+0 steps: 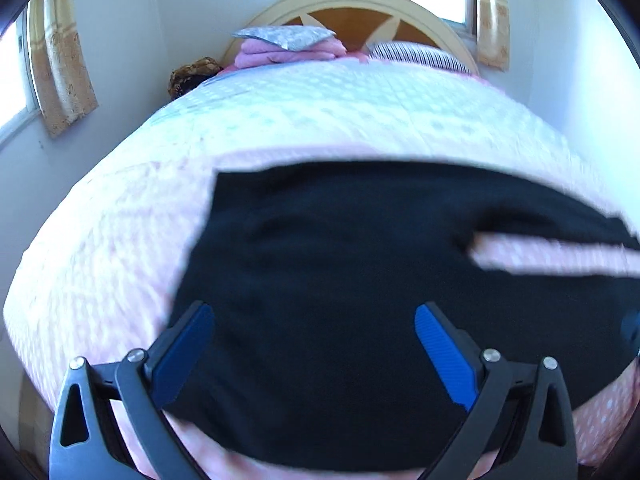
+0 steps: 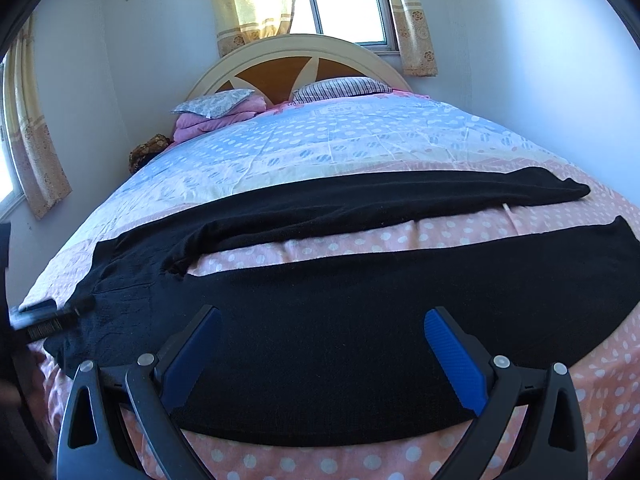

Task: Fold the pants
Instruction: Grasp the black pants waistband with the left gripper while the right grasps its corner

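Note:
Black pants (image 2: 320,304) lie spread flat across the near part of the bed, waist at the left, both legs running to the right with a strip of bedspread between them. In the left wrist view the pants (image 1: 340,280) fill the lower middle, blurred by motion. My left gripper (image 1: 314,312) hangs open just above the waist end, nothing between its blue pads. My right gripper (image 2: 322,316) is open over the near leg, its fingers apart and empty. The left gripper's tip (image 2: 44,320) shows at the pants' left edge in the right wrist view.
The bedspread (image 2: 320,140) is pink with white dots near me and pale blue farther back. Pillows (image 2: 212,104) and a folded pink blanket (image 2: 216,122) lie by the headboard (image 2: 296,68). Walls and curtained windows surround the bed. A brown bundle (image 2: 146,152) sits at the left side.

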